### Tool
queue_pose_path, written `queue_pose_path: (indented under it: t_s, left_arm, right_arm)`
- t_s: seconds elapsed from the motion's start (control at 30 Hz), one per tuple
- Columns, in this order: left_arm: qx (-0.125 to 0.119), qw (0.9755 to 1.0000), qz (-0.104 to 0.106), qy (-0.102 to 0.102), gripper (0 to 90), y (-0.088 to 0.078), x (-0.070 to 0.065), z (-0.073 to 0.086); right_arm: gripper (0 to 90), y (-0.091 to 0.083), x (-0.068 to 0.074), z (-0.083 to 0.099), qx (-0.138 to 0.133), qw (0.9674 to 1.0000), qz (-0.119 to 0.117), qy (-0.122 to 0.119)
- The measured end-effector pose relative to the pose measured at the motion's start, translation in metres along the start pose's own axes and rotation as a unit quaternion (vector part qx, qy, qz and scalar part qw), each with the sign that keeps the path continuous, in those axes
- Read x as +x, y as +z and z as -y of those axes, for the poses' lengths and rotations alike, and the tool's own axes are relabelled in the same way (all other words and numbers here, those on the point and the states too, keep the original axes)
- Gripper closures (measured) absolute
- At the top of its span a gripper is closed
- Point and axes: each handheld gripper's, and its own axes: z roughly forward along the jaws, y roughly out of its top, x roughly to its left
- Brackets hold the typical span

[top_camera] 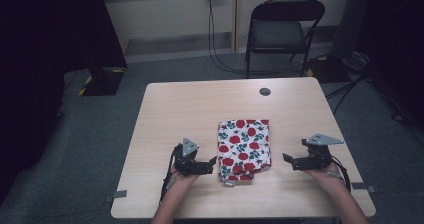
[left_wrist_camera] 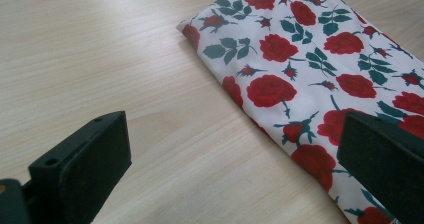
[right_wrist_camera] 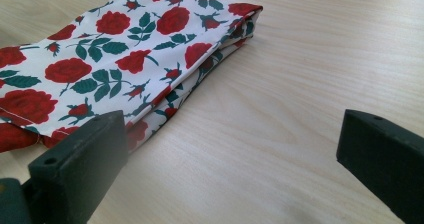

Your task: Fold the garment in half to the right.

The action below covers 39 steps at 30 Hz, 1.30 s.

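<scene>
A folded white cloth point(top_camera: 244, 148) printed with red roses and green leaves lies flat on the wooden table point(top_camera: 190, 109). My left gripper point(top_camera: 214, 163) sits just left of the cloth's near corner, open, with nothing between its jaws. My right gripper point(top_camera: 287, 158) hovers a short way right of the cloth, also open and holding nothing. In the left gripper view the cloth point(left_wrist_camera: 320, 69) runs past the right jaw, and the gripper point(left_wrist_camera: 235, 169) stands over bare wood. In the right gripper view the cloth's layered edge point(right_wrist_camera: 125, 59) lies beyond the left jaw of the gripper point(right_wrist_camera: 230, 169).
A round grommet hole point(top_camera: 265, 91) sits near the table's far edge. A black folding chair point(top_camera: 280, 29) stands behind the table, with cables point(top_camera: 220, 54) on the floor. Dark curtains point(top_camera: 55, 29) flank both sides. Tape tabs point(top_camera: 120, 194) mark the table's near corners.
</scene>
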Motion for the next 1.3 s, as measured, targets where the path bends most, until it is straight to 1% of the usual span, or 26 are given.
queue_pose_path:
  t_s: [0.03, 0.1, 0.2, 0.33, 0.47, 0.63, 0.73, 0.97, 1.0, 1.07, 1.1, 1.13, 1.2, 1.3]
  left_arm:
    - [-0.001, 1.0, 0.0, -0.003, 0.2, -0.001, 0.001, 0.001]
    - [0.0, 1.0, -0.004, -0.003, 0.2, -0.003, 0.003, 0.002]
    - [-0.001, 0.9999, -0.007, -0.008, 0.2, -0.006, 0.006, 0.005]
    - [-0.005, 0.9997, -0.012, -0.019, 0.2, -0.01, 0.011, 0.009]
    - [-0.004, 0.9997, -0.017, -0.02, 0.2, -0.014, 0.016, 0.012]
    - [-0.004, 0.9994, -0.023, -0.026, 0.2, -0.019, 0.021, 0.017]
    - [-0.004, 0.9992, -0.026, -0.028, 0.2, -0.021, 0.024, 0.02]
    - [-0.003, 0.9989, -0.034, -0.033, 0.2, -0.026, 0.028, 0.025]
    - [-0.002, 0.9988, -0.035, -0.033, 0.2, -0.027, 0.029, 0.027]
    - [-0.006, 0.9985, -0.033, -0.042, 0.2, -0.029, 0.031, 0.029]
    - [-0.008, 0.9983, -0.037, -0.045, 0.2, -0.03, 0.032, 0.03]
    - [-0.009, 0.9981, -0.041, -0.045, 0.2, -0.03, 0.033, 0.031]
    - [-0.005, 0.9981, -0.044, -0.044, 0.2, -0.032, 0.034, 0.033]
    - [-0.006, 0.9979, -0.048, -0.043, 0.2, -0.034, 0.036, 0.034]
  right_arm:
    - [0.0, -0.001, 0.0, 0.0, 0.001, 1.0, 0.001, 0.001]
    - [0.0, -0.003, -0.001, 0.001, -0.001, 1.0, 0.003, 0.0]
    - [0.0, -0.006, -0.002, 0.003, -0.003, 1.0, 0.007, 0.003]
    - [0.0, -0.01, -0.004, 0.007, -0.004, 0.9999, 0.012, 0.007]
    - [0.0, -0.015, -0.005, 0.011, -0.007, 0.9998, 0.015, 0.011]
    - [0.0, -0.021, -0.005, 0.013, -0.012, 0.9997, 0.02, 0.01]
    - [0.0, -0.023, -0.006, 0.015, -0.011, 0.9996, 0.025, 0.008]
    - [0.0, -0.028, -0.007, 0.021, -0.013, 0.9994, 0.031, 0.01]
    - [0.0, -0.03, -0.007, 0.022, -0.014, 0.9993, 0.032, 0.013]
    - [0.0, -0.032, -0.007, 0.023, -0.019, 0.9992, 0.032, 0.014]
    - [0.0, -0.032, -0.007, 0.024, -0.018, 0.9992, 0.032, 0.014]
    - [0.0, -0.033, -0.007, 0.025, -0.019, 0.9992, 0.032, 0.013]
    - [0.0, -0.035, -0.007, 0.026, -0.02, 0.9991, 0.034, 0.012]
    - [0.0, -0.038, -0.007, 0.028, -0.023, 0.999, 0.037, 0.013]
